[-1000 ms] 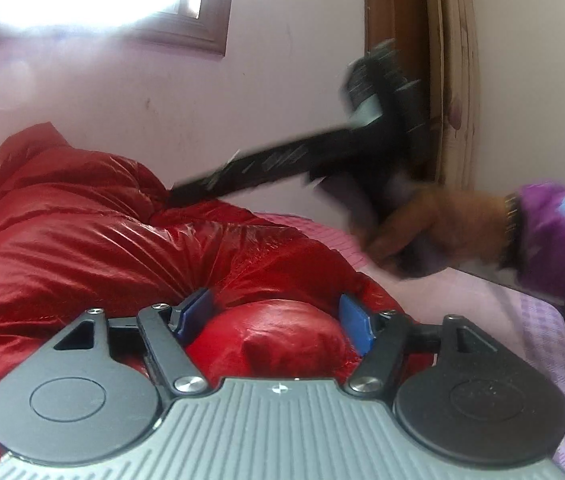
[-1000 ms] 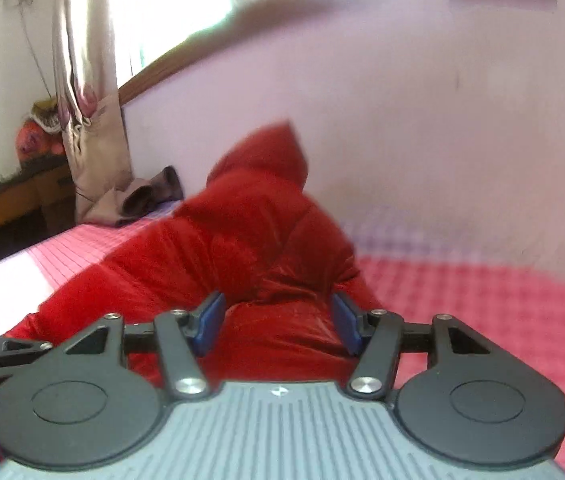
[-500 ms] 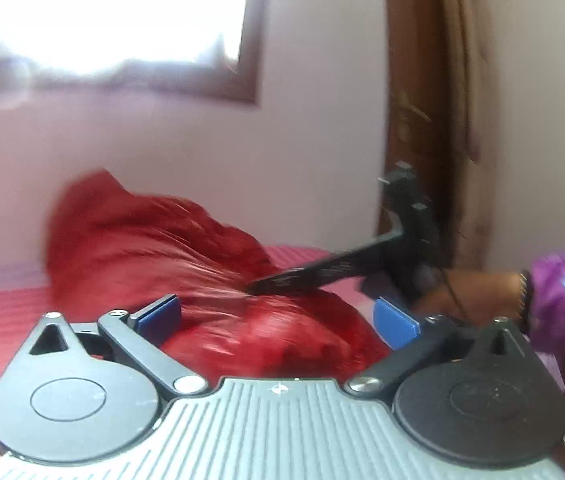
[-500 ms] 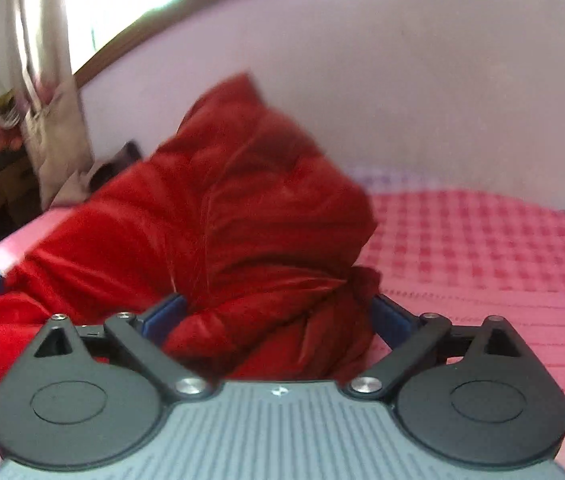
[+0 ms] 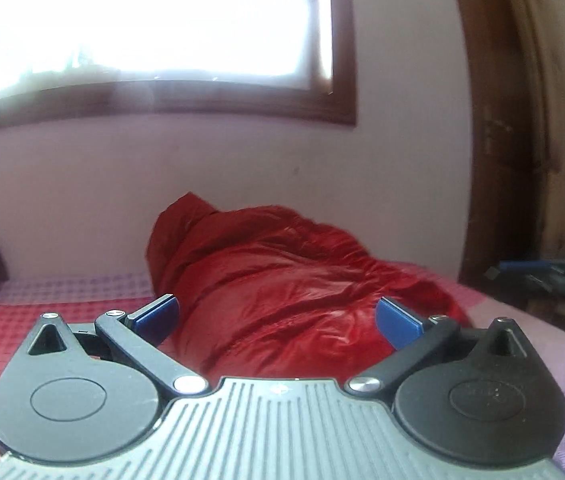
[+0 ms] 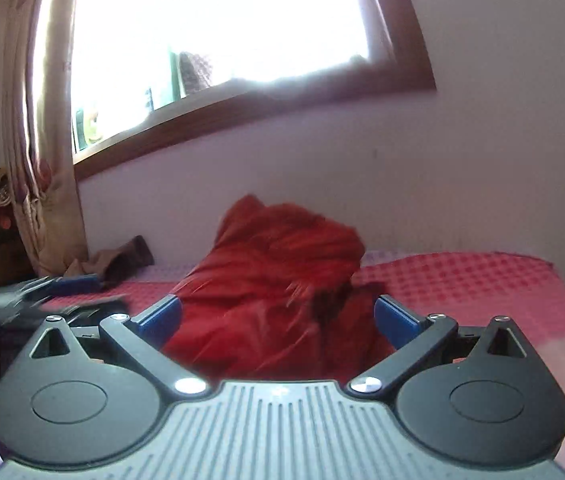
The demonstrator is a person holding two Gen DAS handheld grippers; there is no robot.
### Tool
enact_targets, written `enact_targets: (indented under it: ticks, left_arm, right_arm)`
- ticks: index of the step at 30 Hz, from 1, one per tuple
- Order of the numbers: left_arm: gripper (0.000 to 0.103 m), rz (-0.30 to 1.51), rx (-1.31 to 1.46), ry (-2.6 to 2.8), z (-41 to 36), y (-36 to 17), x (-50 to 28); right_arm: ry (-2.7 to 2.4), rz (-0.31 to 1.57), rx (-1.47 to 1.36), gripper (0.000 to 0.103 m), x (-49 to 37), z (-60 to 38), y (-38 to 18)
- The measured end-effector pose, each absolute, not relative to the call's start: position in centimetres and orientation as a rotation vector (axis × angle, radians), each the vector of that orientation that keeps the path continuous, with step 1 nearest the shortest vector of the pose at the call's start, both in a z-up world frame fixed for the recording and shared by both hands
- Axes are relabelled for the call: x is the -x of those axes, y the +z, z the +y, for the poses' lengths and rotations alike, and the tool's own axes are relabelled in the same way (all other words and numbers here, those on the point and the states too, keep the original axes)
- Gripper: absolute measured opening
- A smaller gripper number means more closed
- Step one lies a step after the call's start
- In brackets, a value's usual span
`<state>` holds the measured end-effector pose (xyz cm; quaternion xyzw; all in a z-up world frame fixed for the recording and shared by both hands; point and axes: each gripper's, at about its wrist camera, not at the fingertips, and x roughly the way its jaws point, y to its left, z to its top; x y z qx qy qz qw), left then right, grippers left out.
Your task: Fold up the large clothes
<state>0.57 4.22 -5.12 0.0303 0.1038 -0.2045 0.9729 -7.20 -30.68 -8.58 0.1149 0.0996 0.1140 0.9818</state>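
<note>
On the bed (image 5: 62,312), against the wall under the window: red puffer jacket (image 5: 282,280), bundled in a loose heap, not yet a tidy fold. Left tongs (image 5: 278,314): spread wide, empty. Right tongs (image 6: 278,316): opening, nothing between them, jacket beyond the tips. Step, judged: between folds. Next: pick an edge to grip and flatten. Brown cloth (image 6: 122,258) near the curtain.

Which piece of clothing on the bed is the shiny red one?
The puffy red jacket heaped in the middle of the bed. The other clothing, a dull brown garment, lies farther left by the curtain.
</note>
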Motion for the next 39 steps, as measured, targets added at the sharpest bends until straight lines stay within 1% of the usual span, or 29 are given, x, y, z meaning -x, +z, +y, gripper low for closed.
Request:
enact_targets:
  ticks: [5,11,23,30,36,39]
  left_arm:
    - [0.103,0.205,-0.084,-0.357,3.6,-4.7,0.1]
    - [0.103,0.244,-0.092,-0.277,2.9,-3.9,-0.3]
    - [0.103,0.246,-0.119,-0.212,2.5,-4.2,-1.6]
    - [0.103,0.264,-0.158,-0.206,1.2,-5.1,-2.7]
    - [0.103,0.290,-0.153,-0.267,0.4,-5.9,-3.2]
    - [0.103,0.253,-0.163,-0.241,0.5,-6.0,-2.9]
  right_arm:
    - [0.272,0.198,-0.328,0.103,8.6,-29.7,-9.0]
    - [0.260,0.198,-0.297,0.103,9.4,-29.1,-8.5]
    - [0.276,0.225,-0.301,0.103,8.6,-30.0,-9.1]
    - [0.266,0.262,-0.282,0.103,6.0,-30.8,-9.2]
    - [0.228,0.348,-0.226,0.103,1.9,-31.5,-9.9]
    - [0.187,0.405,-0.238,0.103,-0.3,-33.1,-10.6]
